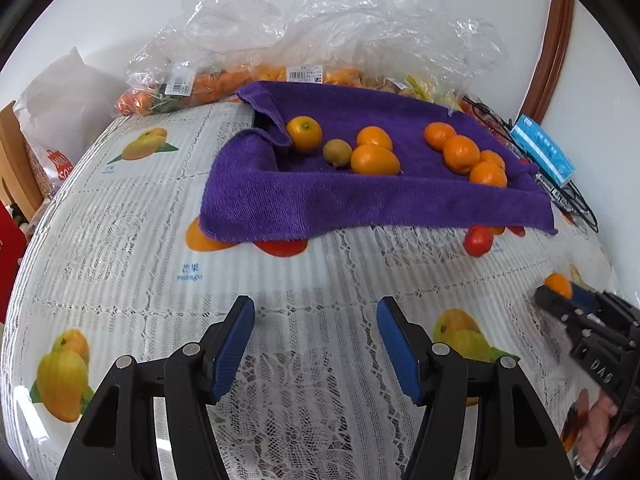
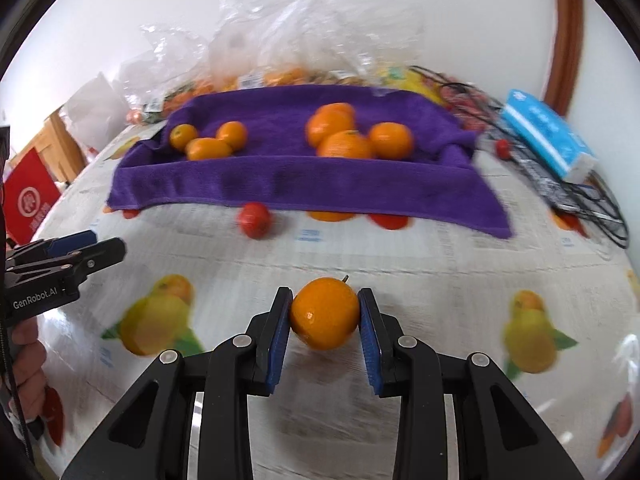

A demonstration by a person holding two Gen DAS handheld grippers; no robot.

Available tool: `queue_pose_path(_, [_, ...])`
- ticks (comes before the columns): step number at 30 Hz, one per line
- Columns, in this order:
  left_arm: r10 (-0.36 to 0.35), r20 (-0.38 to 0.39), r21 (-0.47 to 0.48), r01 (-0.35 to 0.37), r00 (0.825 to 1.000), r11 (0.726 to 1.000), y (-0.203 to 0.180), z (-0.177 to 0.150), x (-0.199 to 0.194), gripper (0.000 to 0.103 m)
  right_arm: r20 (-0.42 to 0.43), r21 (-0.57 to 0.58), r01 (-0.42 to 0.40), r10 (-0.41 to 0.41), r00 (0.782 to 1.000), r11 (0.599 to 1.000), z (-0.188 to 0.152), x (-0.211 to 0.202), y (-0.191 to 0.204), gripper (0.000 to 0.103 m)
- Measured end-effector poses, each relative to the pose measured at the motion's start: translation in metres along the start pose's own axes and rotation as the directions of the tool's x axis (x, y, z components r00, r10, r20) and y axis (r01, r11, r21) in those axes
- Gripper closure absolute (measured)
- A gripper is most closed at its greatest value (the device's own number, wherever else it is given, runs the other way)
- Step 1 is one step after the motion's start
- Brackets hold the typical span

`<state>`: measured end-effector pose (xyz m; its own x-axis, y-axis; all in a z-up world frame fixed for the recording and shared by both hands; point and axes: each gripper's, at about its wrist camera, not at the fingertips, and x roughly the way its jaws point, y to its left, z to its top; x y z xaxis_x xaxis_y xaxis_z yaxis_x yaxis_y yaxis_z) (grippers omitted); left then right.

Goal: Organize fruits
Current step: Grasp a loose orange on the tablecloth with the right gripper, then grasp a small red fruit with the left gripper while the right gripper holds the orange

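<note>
A purple towel (image 1: 360,196) (image 2: 304,184) lies over a tray at the back of the table. On it sit kumquats at the left (image 1: 374,158) (image 2: 208,148) and several tangerines at the right (image 1: 460,152) (image 2: 346,136). My right gripper (image 2: 325,312) is shut on an orange tangerine (image 2: 325,313) above the tablecloth; it also shows in the left wrist view (image 1: 558,285). My left gripper (image 1: 316,316) is open and empty over the tablecloth, in front of the towel. A small red fruit (image 1: 478,240) (image 2: 255,220) lies on the table just in front of the towel.
Clear plastic bags (image 1: 320,32) with more fruit lie behind the towel. A black wire rack (image 2: 576,196) with a blue tissue pack (image 2: 548,136) stands at the right. A white bag (image 1: 60,92) and a wooden chair (image 1: 12,160) are at the left. The tablecloth (image 1: 300,360) has printed fruit.
</note>
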<state>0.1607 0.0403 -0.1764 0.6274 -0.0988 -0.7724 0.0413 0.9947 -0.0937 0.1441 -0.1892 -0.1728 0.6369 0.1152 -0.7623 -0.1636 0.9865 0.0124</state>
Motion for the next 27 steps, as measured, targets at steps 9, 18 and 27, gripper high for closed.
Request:
queue_pose_path(9, [0.023, 0.004, 0.071, -0.023, 1.0, 0.997, -0.03, -0.003, 0.004, 0.042, 0.012, 0.101, 0.033, -0.034, 0.999, 0.994, -0.011, -0.005, -0.049, 0.07])
queue_pose_path(18, [0.05, -0.001, 0.094, -0.05, 0.999, 0.994, -0.036, -0.001, 0.008, 0.041, -0.012, 0.12, -0.019, 0.02, 1.0, 0.993, -0.011, 0.002, -0.051, 0.07])
queue_pose_path(27, [0.056, -0.003, 0.102, -0.055, 0.998, 0.993, -0.037, -0.001, 0.009, 0.04, -0.013, 0.122, -0.015, 0.017, 1.0, 0.992, -0.011, 0.002, -0.05, 0.07])
